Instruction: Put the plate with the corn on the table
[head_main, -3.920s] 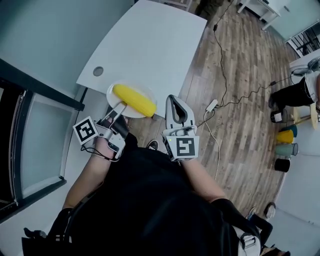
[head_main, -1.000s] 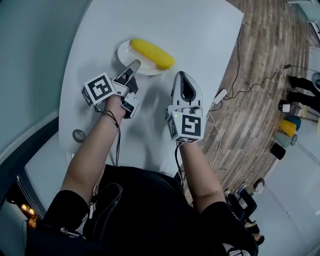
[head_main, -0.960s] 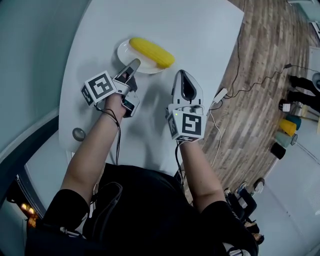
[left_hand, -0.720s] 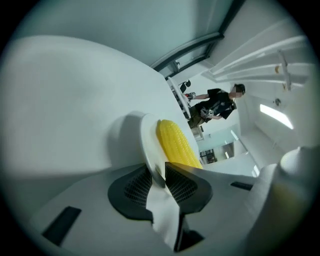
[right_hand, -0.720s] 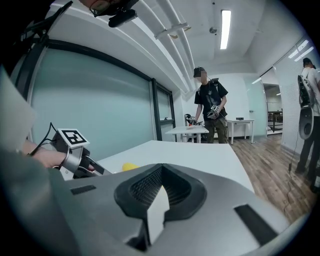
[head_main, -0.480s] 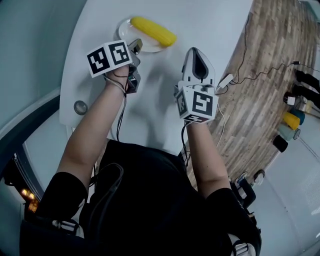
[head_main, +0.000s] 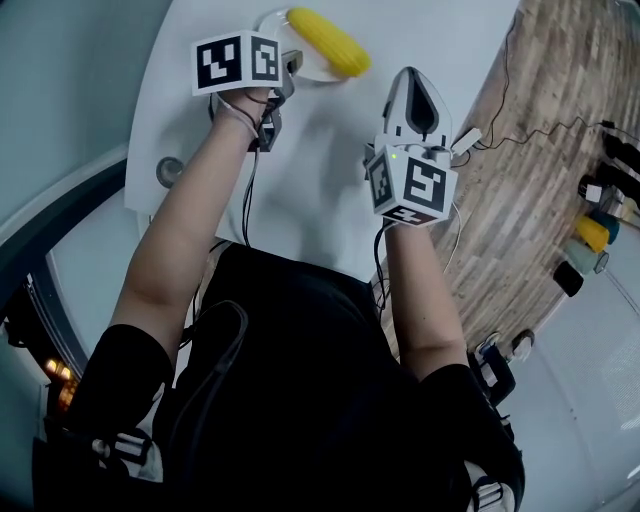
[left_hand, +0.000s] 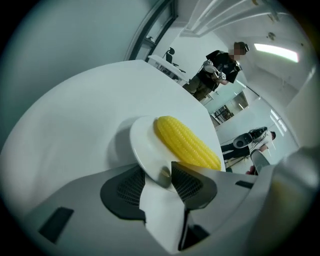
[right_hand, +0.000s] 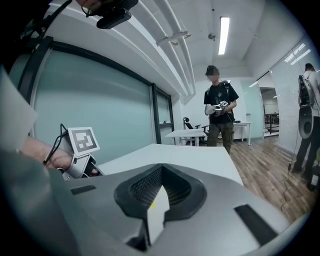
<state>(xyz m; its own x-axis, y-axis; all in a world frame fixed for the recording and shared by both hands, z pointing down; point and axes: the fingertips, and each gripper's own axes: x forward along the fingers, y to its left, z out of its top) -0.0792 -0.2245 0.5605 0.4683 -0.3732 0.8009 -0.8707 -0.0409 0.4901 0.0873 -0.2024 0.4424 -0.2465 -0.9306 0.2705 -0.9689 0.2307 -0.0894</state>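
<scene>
One white plate (left_hand: 142, 150) carrying one yellow corn cob (left_hand: 187, 142) lies on the white counter (left_hand: 75, 125). The left claw (left_hand: 165, 175) is opening, with the plate's rim between its released jaws. The right claw (right_hand: 161, 167) is clenched on nothing over the counter.

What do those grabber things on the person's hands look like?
Each is light grey plastic with dark ridged pads and a white cube of black square markers. The left gripper, its jaws opening round the plate rim, and the right gripper trail thin black cables. The person wears short black sleeves.
</scene>
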